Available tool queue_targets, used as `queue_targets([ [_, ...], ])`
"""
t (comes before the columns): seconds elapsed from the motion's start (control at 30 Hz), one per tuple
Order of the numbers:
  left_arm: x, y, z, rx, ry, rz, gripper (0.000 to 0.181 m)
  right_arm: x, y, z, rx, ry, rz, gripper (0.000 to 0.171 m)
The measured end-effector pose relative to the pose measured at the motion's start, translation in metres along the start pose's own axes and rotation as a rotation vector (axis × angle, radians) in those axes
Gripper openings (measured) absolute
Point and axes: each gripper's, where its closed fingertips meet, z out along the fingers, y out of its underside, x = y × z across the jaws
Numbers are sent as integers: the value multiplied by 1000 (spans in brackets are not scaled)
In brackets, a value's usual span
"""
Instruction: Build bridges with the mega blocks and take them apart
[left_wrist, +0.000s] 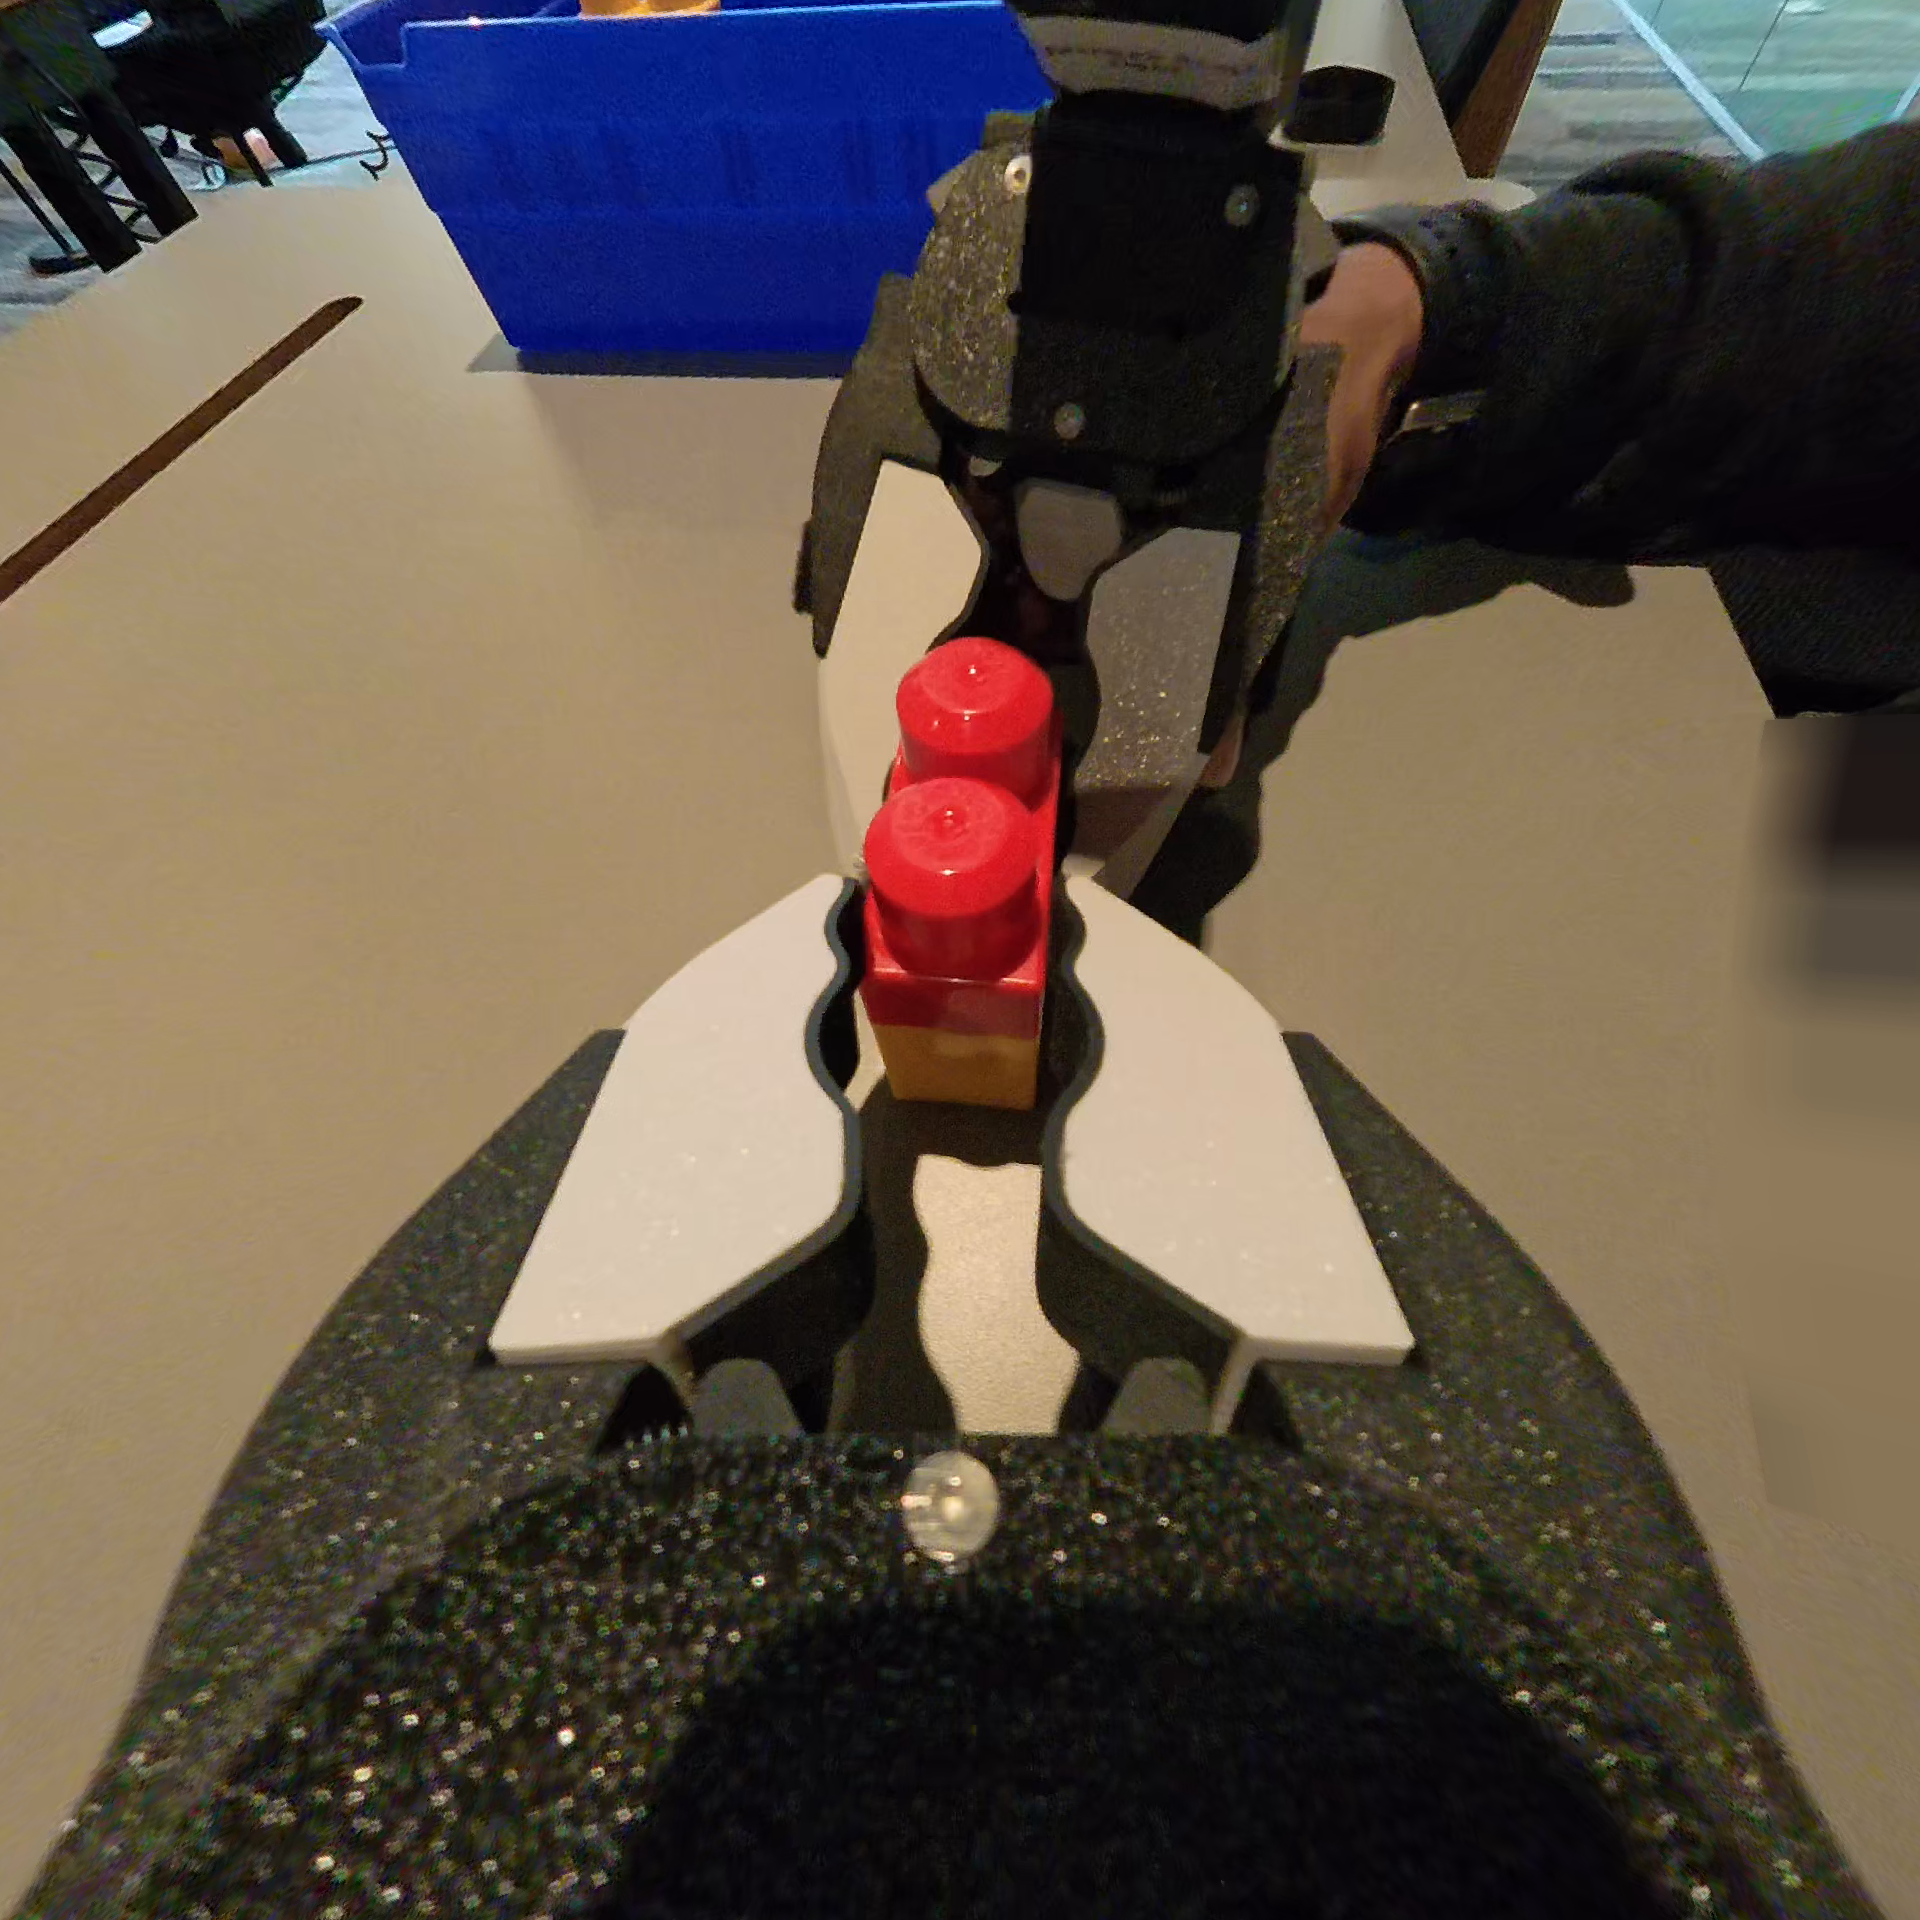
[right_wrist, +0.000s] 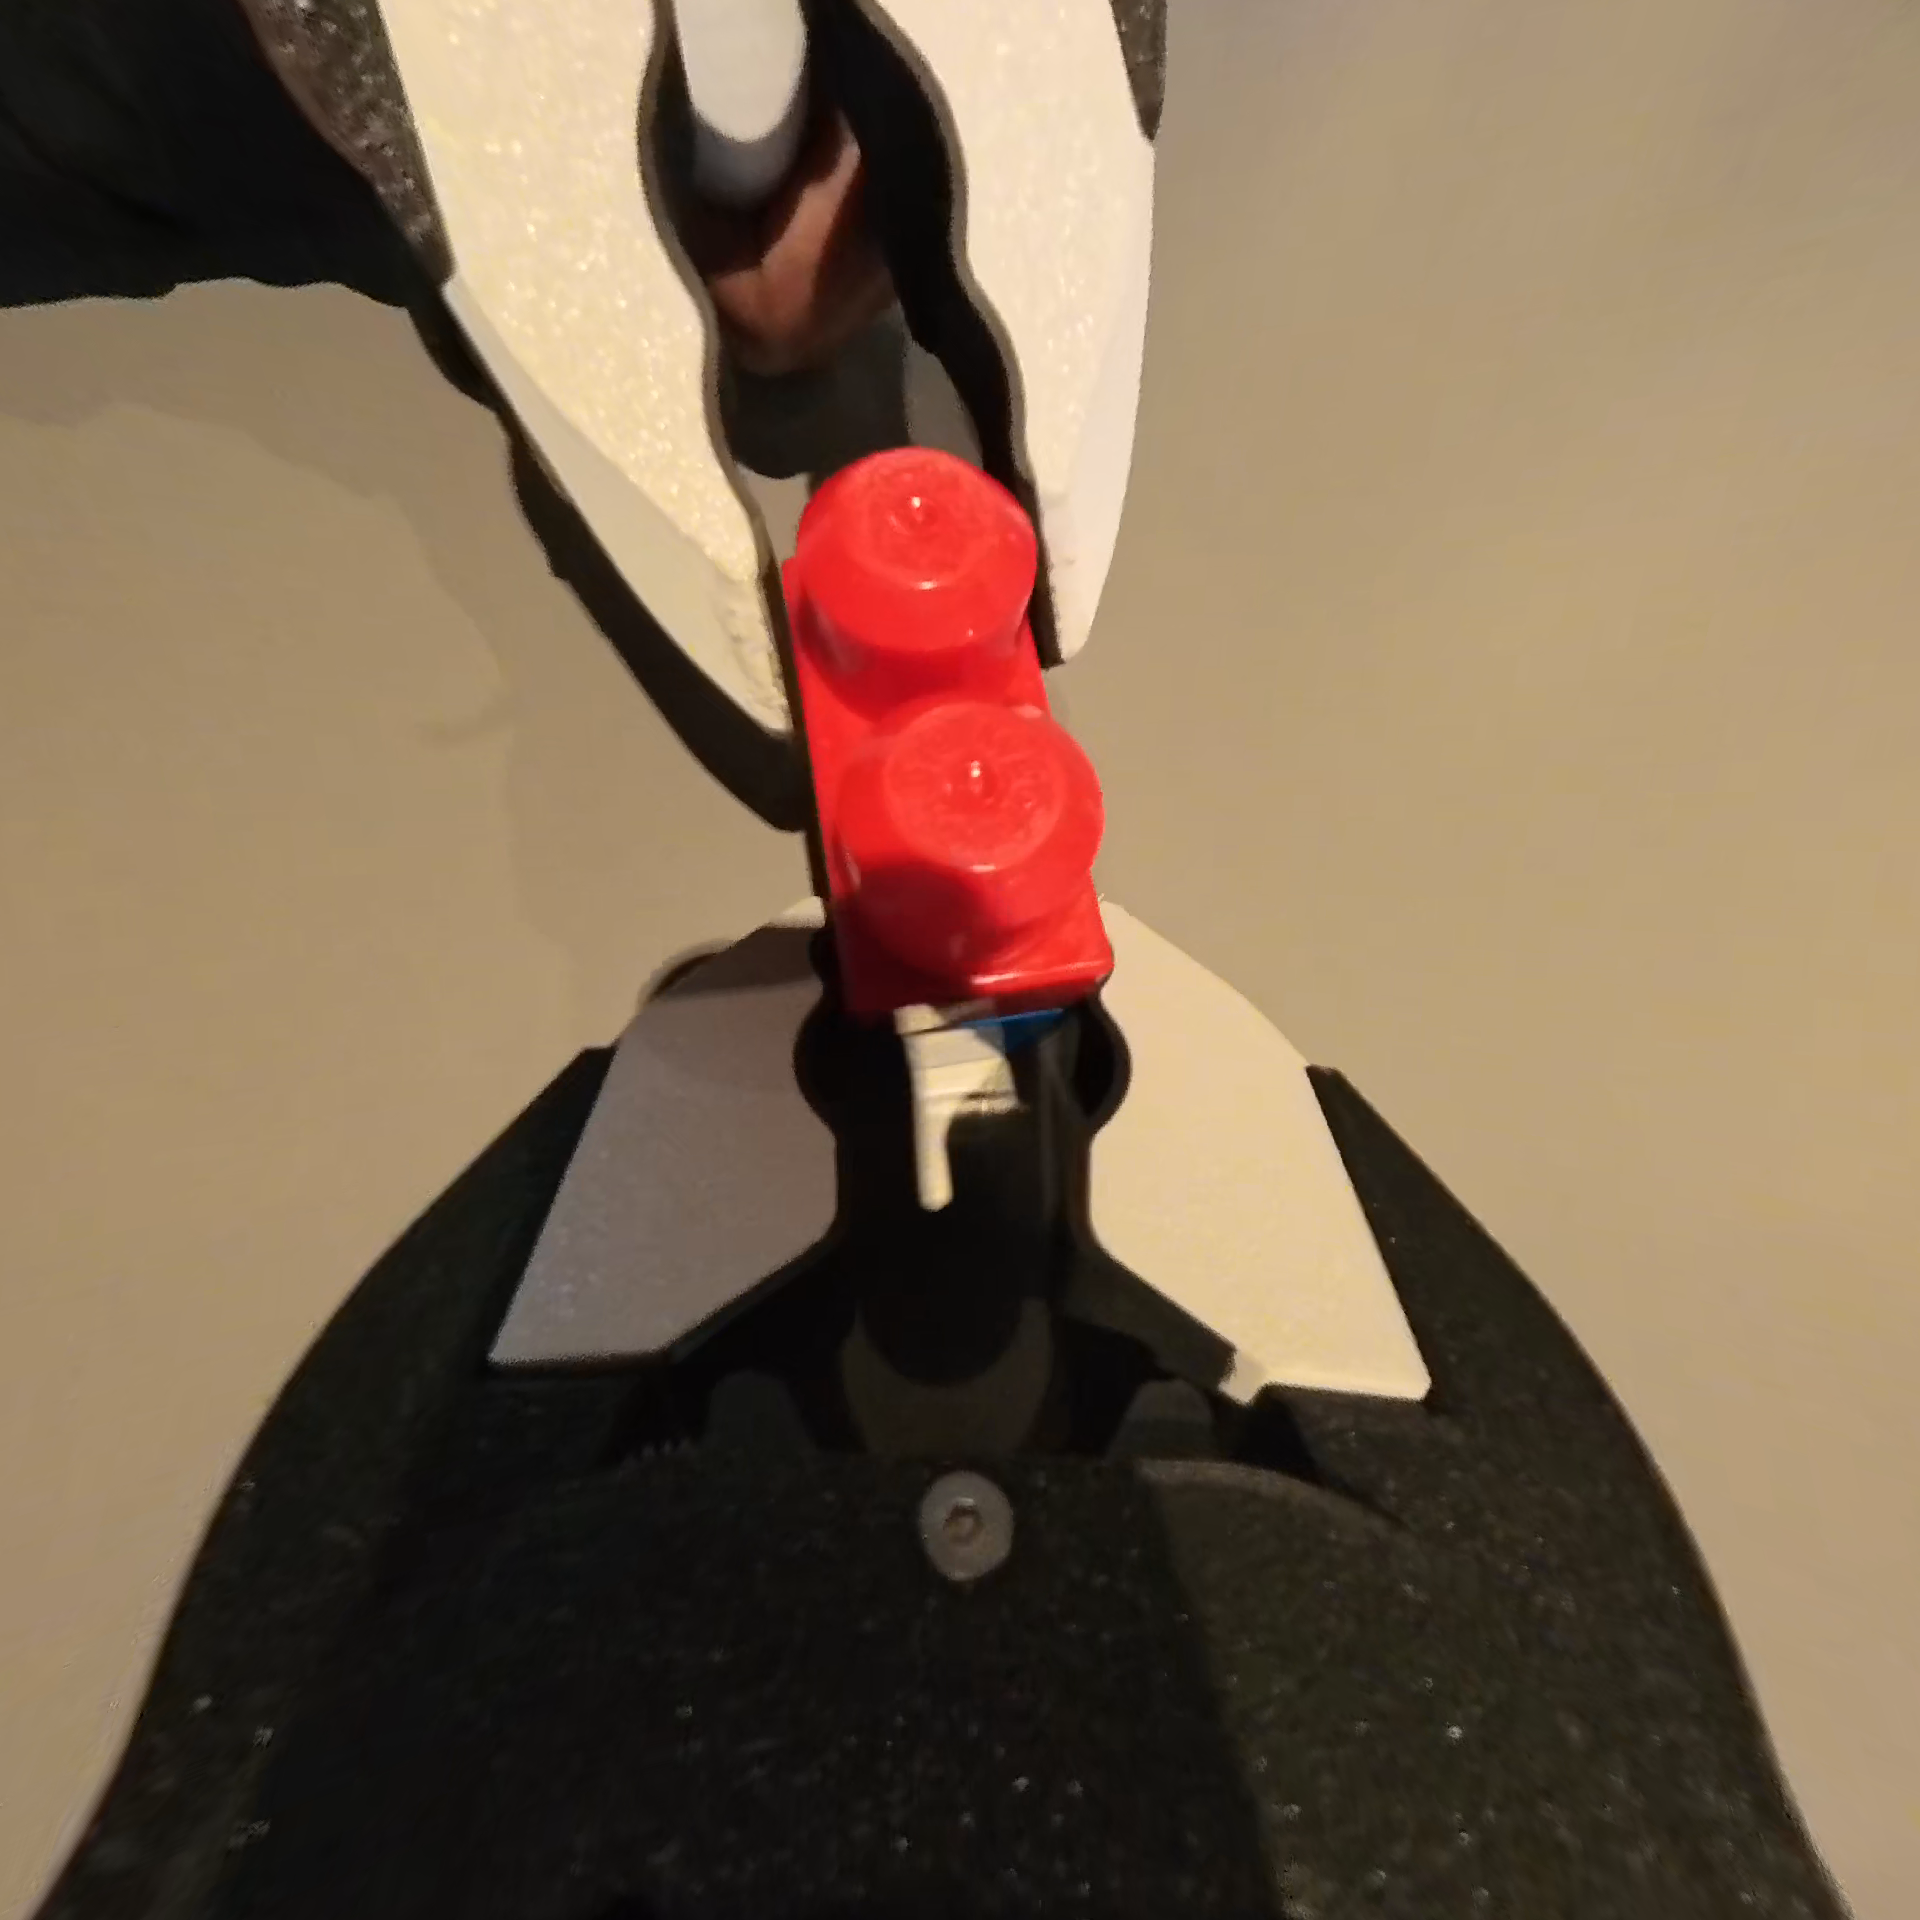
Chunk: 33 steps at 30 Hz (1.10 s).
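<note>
A red two-stud block (left_wrist: 961, 831) lies between both grippers above the tan table (left_wrist: 364, 883). In the left wrist view a yellow block (left_wrist: 961, 1065) sits under its near end. In the right wrist view the red block (right_wrist: 935, 769) has a blue block (right_wrist: 1023, 1023) under its near end. My left gripper (left_wrist: 956, 904) is shut on the red block's yellow-block end. My right gripper (right_wrist: 961, 925) is shut on the opposite end. Each gripper shows facing the other: the right one's white finger (left_wrist: 883, 623), and the left gripper (right_wrist: 914, 655).
A blue plastic bin (left_wrist: 675, 187) stands on the table behind the right gripper, with something orange inside. A dark strip (left_wrist: 177, 447) runs across the table at left. A hand and dark sleeve (left_wrist: 1662, 364) hold the right gripper. Dark furniture legs (left_wrist: 94, 177) stand far left. My hands' fingertips stand some 4 centimeters from each other.
</note>
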Motion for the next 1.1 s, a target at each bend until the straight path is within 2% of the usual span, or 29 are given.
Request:
queue_targets([
  [0.17, -1, 0, -1, 5, 5, -5, 33, -12, -10, -12, 103, -36, -83, 68],
  [0.23, 0, 0, -1, 4, 8, 5, 33, -10, -18, -23, 193, -37, -65, 65],
  [0.33, 0, 0, -1, 2, 12, 4, 33, -3, -28, -34, 293, -33, -11, 51],
  [0.47, 0, 0, -1, 0, 14, 2, 33, 0, -32, -38, 337, -45, 10, 33],
  [0.97, 0, 0, 0, 0, 6, -7, 33, 0, -31, -36, 327, -56, 15, 33],
  [1.0, 0, 0, 0, 1, 7, -7, 33, 1, -30, -35, 315, -52, 24, 38],
  [1.07, 0, 0, -1, 2, 12, -1, 33, 1, -23, -29, 249, -58, 38, 62],
  [1.1, 0, 0, -1, 2, 14, -1, 33, -1, -21, -27, 226, -67, 29, 64],
])
